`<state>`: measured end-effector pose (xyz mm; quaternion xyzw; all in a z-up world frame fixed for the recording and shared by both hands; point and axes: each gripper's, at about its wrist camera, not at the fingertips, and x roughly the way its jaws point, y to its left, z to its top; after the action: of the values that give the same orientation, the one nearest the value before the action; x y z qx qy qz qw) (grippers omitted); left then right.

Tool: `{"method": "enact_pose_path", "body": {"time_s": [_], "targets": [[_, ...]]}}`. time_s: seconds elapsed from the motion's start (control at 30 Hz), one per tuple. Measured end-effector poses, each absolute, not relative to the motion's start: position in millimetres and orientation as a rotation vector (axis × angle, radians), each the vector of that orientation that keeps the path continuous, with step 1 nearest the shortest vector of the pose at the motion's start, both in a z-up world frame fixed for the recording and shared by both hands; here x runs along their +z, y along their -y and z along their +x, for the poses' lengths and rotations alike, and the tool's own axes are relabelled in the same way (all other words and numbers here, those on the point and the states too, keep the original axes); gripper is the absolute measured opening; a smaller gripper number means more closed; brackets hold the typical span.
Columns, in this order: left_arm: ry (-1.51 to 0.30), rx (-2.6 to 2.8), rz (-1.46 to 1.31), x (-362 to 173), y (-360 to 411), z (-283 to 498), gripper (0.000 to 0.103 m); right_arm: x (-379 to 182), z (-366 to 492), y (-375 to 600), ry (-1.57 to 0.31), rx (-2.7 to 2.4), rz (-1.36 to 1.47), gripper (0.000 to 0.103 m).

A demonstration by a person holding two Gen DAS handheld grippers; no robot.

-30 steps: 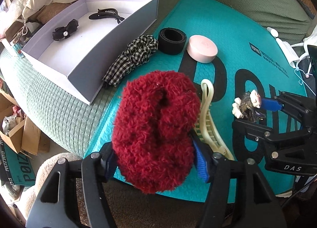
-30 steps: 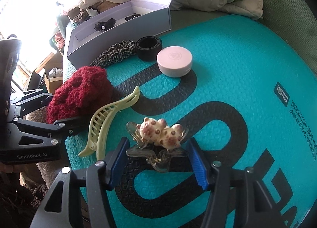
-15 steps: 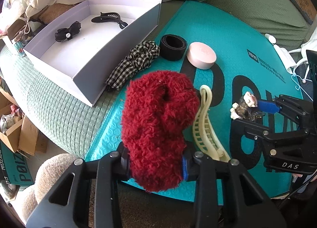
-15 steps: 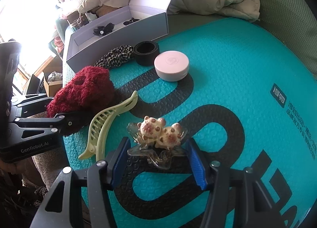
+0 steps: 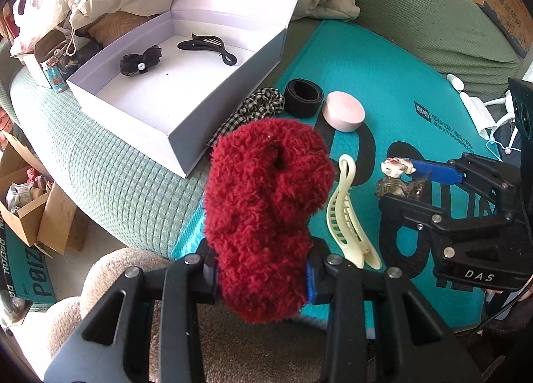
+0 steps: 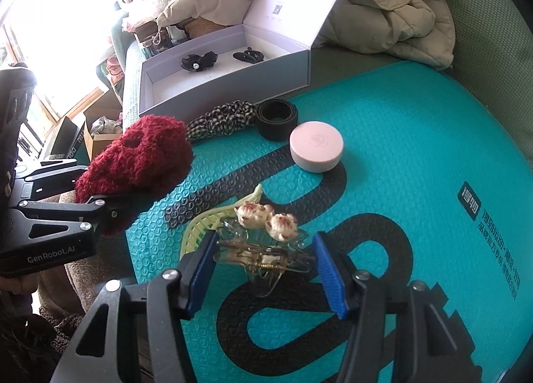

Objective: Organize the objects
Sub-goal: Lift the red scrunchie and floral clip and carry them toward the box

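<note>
From the left wrist view, the left gripper (image 5: 263, 278) is clenched on a fluffy red scrunchie (image 5: 266, 206), pinching its lower end so the rest stands up above the fingers, lifted clear of the teal mat (image 5: 383, 76); my guess is it is held this way to be carried over to the white box (image 5: 186, 89), which lies open just ahead on the left. That box holds a black bow with a pearl (image 5: 141, 59) and a black claw clip (image 5: 206, 47), well apart, with most of the floor bare. A checked scrunchie (image 5: 253, 109) lies against the box's outer wall, beside a black band (image 5: 303, 98) and a pink round case (image 5: 343, 111); a cream claw clip (image 5: 348, 213) lies near the red one. In the right wrist view, the right gripper (image 6: 265, 266) has its blue pads on either side of a clear clip with two little animal figures (image 6: 266, 233), apparently grasping it by the ends, raised over the mat. The open box sits farther back with the same two black pieces inside.
</note>
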<state>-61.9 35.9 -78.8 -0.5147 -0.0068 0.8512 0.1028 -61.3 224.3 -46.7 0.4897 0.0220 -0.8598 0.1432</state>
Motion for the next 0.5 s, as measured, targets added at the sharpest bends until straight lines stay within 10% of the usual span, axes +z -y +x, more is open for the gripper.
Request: {"method": "enact_pose_path", "body": {"time_s": [0.5], "targets": [[0.058,2.617,-1.508,-49.9,1.2,-36.6,0.033,-11.7,-66.1,-174.4,-0.179,-2.404,1.246,0.059]]}}
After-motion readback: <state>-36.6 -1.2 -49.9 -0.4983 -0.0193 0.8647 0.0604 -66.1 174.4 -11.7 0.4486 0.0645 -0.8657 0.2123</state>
